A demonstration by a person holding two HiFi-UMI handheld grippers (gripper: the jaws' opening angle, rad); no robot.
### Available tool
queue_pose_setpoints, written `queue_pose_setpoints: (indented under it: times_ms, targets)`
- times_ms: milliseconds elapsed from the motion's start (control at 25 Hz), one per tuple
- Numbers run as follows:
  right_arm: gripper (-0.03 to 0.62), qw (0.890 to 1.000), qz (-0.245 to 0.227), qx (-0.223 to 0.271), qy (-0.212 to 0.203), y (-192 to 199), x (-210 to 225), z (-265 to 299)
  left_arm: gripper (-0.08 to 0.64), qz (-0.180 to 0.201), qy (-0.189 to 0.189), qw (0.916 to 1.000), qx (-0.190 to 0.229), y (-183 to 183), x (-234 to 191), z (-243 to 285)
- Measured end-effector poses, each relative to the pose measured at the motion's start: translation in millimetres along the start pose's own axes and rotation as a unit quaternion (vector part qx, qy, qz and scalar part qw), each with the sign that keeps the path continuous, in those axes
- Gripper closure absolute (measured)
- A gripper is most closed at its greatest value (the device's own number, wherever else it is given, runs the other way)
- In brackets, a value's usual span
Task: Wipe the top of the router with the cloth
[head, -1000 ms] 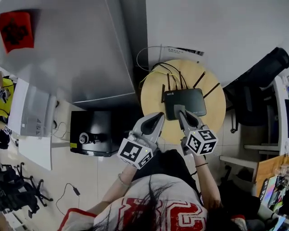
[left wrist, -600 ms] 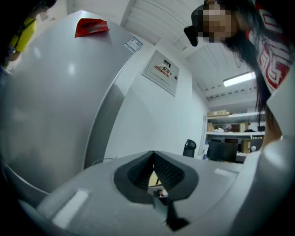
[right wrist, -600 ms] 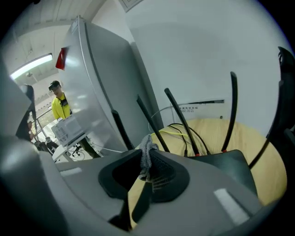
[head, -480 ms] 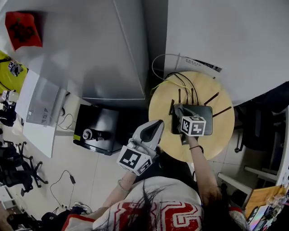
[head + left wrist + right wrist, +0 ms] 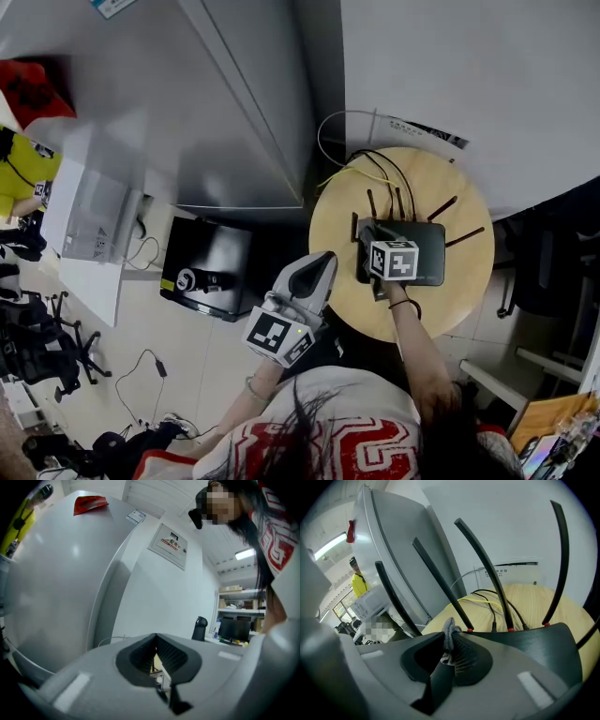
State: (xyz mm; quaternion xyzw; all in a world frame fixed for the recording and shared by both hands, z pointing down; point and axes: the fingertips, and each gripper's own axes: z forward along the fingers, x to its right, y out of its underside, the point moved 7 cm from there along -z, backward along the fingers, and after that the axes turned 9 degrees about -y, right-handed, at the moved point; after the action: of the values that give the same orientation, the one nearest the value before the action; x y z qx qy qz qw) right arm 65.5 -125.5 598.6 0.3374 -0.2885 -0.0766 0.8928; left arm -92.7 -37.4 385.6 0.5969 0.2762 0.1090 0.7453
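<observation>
Head view: right gripper (image 5: 367, 231) is pinching grey cloth (image 5: 449, 632) at 9 o'clock end of flat black router (image 5: 424, 251) lying on round wooden table (image 5: 333, 220); left gripper (image 5: 326, 261), jaws together and empty, is hovering at router's 8 o'clock.

Right gripper (image 5: 368, 234) forward, jaws clamped on cloth (image 5: 449, 637); left gripper (image 5: 322, 264) back, jaws together
</observation>
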Motion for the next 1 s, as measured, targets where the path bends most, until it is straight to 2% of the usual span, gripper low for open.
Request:
queue_pose_setpoints:
  times_ms: [280,720,1000]
  targets:
    - [0.557,1.000,0.005,0.000,0.021,4,25,-19,0.558,0.003,0.020,0.9997,-0.011,3,10,14]
    - [0.557,0.994,0.046,0.021,0.099,14,98,-83,0.558,-0.003,0.047,0.9986,-0.023,10,23,31]
    - [0.557,0.988,0.064,0.030,0.137,20,128,-110,0.558,-0.003,0.057,0.9980,-0.026,15,28,37]
